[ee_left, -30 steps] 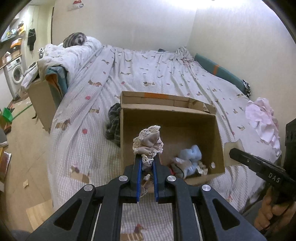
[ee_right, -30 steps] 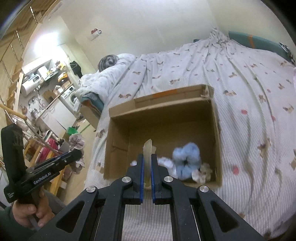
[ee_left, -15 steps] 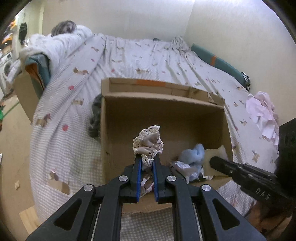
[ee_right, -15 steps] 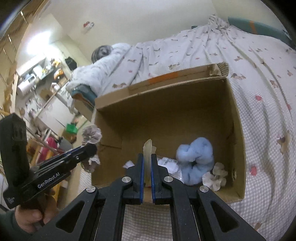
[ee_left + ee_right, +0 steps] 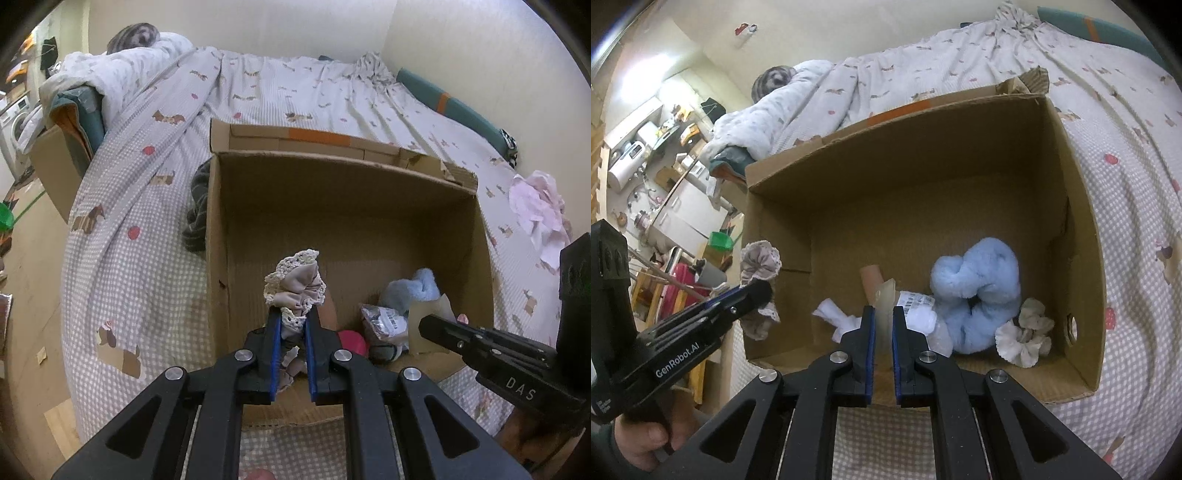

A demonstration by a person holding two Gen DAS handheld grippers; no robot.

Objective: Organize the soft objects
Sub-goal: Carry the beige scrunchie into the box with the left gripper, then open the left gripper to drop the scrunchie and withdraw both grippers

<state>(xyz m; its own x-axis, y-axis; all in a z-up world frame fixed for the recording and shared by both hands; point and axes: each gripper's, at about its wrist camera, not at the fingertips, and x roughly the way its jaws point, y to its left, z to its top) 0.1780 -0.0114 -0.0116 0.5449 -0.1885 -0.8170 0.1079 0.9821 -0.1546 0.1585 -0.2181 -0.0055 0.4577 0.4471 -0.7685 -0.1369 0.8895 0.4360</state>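
Both grippers over the open box [image 5: 1082, 258], which sits on the bed [image 5: 140, 206].

Left gripper [image 5: 291, 325]: jaws nearly closed, pinching a beige lace-edged scrunchie [image 5: 295, 286] by its lower edge, so most of it stands free above the tips. It is above the box's near-left corner, not yet inside.

Right gripper [image 5: 882, 317]: jaws all but closed on a thin, pale, stiff-looking piece [image 5: 884, 295]; I cannot tell what it is. It is low in the box, near the front wall.

Already on the box floor: blue fluffy scrunchie [image 5: 975, 284], pale scrunchie [image 5: 1023, 332], white packet [image 5: 919, 314].

Judgement: both items carried in together to save a trip. Release should wait until each is below the rim; the left one risks landing outside.
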